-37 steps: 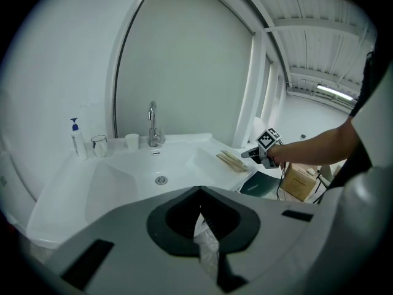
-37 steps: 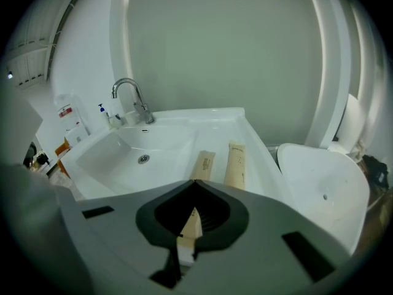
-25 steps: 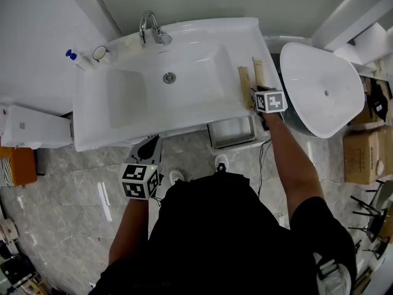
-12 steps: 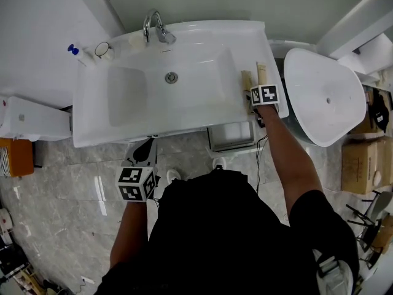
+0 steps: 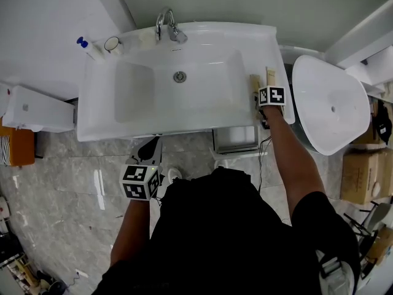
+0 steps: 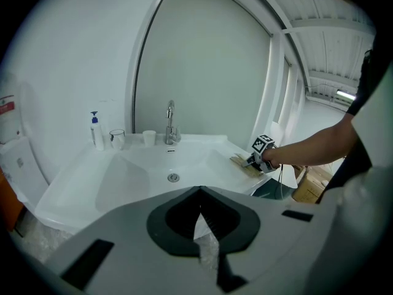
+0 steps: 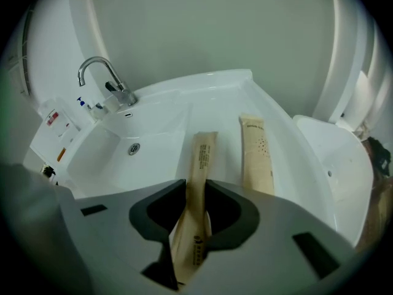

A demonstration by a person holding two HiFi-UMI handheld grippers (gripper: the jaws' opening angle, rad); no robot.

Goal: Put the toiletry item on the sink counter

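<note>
Two toiletry items on white sink counter, right of basin: wider tan packet lies free; slim tan paper packet sits between closing jaws of right gripper, pads pinching it. Placing step likely near end; next: release, back out straight. Left gripper clenched, idle.

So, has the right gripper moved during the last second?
Yes, slightly. The right gripper went left, from overhanging the right edge of the sink to fully over it. Its jaws are closing, with a sachet between them.
</note>
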